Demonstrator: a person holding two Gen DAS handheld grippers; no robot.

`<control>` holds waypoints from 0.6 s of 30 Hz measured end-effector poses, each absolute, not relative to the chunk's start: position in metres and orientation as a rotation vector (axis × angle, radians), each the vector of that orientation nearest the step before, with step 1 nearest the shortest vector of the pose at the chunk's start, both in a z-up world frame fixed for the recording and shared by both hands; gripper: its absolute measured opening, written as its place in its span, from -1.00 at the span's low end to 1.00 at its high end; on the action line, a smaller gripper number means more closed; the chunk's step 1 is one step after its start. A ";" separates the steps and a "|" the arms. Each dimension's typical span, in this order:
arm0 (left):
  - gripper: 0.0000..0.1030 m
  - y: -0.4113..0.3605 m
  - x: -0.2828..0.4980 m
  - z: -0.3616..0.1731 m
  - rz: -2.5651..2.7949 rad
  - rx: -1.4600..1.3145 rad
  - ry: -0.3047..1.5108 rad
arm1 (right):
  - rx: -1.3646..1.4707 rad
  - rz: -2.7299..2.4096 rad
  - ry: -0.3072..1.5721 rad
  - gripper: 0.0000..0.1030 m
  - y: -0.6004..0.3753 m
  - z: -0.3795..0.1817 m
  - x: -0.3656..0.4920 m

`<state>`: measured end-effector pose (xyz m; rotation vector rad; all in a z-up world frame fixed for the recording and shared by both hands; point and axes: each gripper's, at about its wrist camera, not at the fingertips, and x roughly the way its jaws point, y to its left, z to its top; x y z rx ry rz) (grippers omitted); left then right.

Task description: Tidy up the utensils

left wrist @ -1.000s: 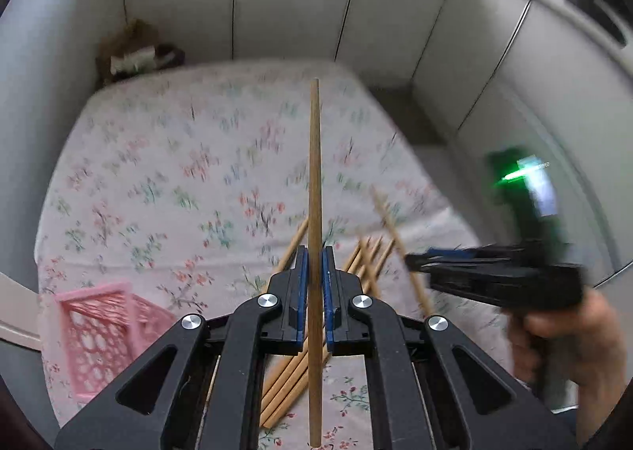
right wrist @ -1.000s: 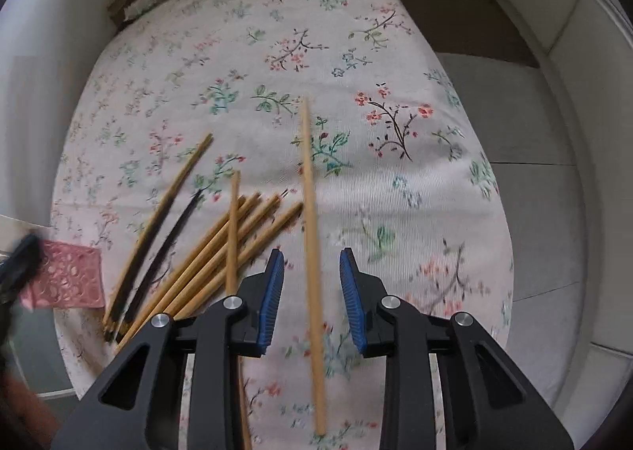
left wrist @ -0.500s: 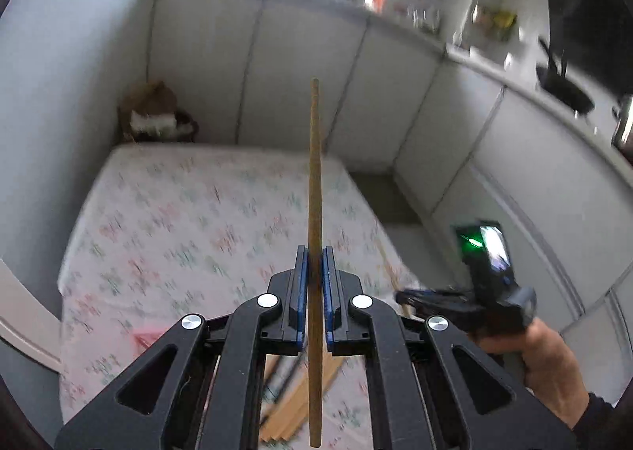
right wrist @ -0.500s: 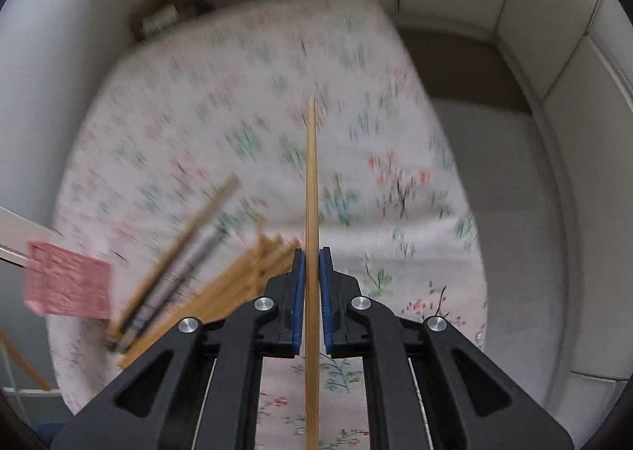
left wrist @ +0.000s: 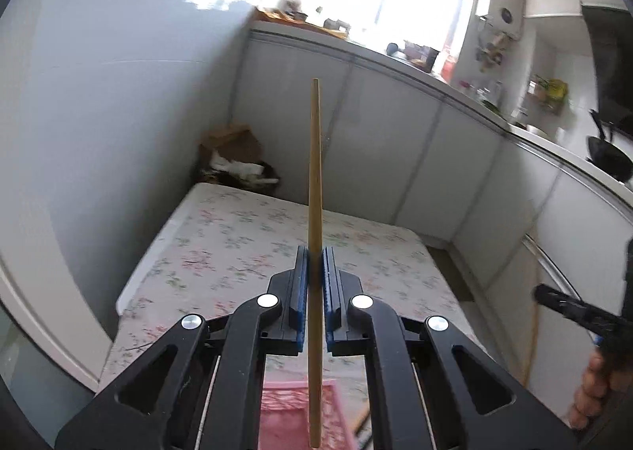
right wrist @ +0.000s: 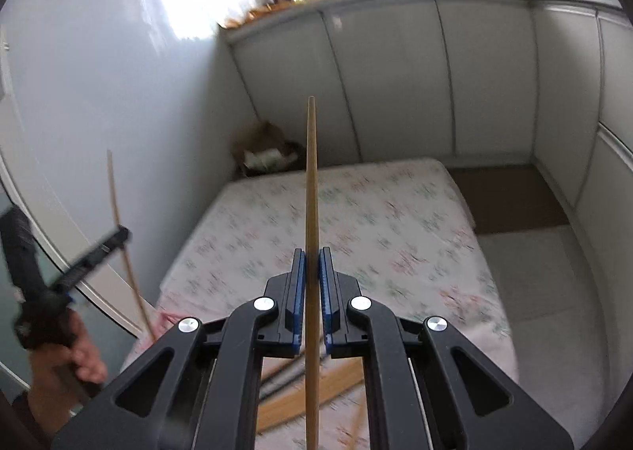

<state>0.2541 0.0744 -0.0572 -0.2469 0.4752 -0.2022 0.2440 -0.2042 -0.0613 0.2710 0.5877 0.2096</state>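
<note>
Left tool (left wrist: 314, 272) clamped on one chopstick (left wrist: 315, 173) — right tool (right wrist: 312, 272) on another (right wrist: 311, 173), both pointing twelve o'clock.

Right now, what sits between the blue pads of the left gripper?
In the left wrist view, one light wooden chopstick stands clamped between the blue pads of the left gripper; its lower end hangs over the pink plastic basket.

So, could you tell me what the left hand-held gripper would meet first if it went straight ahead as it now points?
Probably the white cabinet doors behind the floral table; the left hand-held gripper, shut on a chopstick, points above it. Depth is unclear.
</note>
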 end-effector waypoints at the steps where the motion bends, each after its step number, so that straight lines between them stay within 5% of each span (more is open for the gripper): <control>1: -0.88 0.076 0.254 -0.060 -0.175 -0.235 0.477 | 0.287 0.216 0.567 -0.86 -0.199 -0.062 0.244; 12: -0.81 0.067 0.253 -0.091 -0.139 -0.143 0.614 | 0.371 0.256 0.420 -0.85 -0.134 -0.067 0.259; 16: -0.24 0.081 0.251 -0.082 -0.130 -0.186 0.681 | 0.394 0.286 0.394 -0.85 -0.112 -0.068 0.262; 18: -0.15 0.095 0.246 -0.071 -0.103 -0.239 0.692 | 0.386 0.301 0.391 -0.85 -0.098 -0.072 0.266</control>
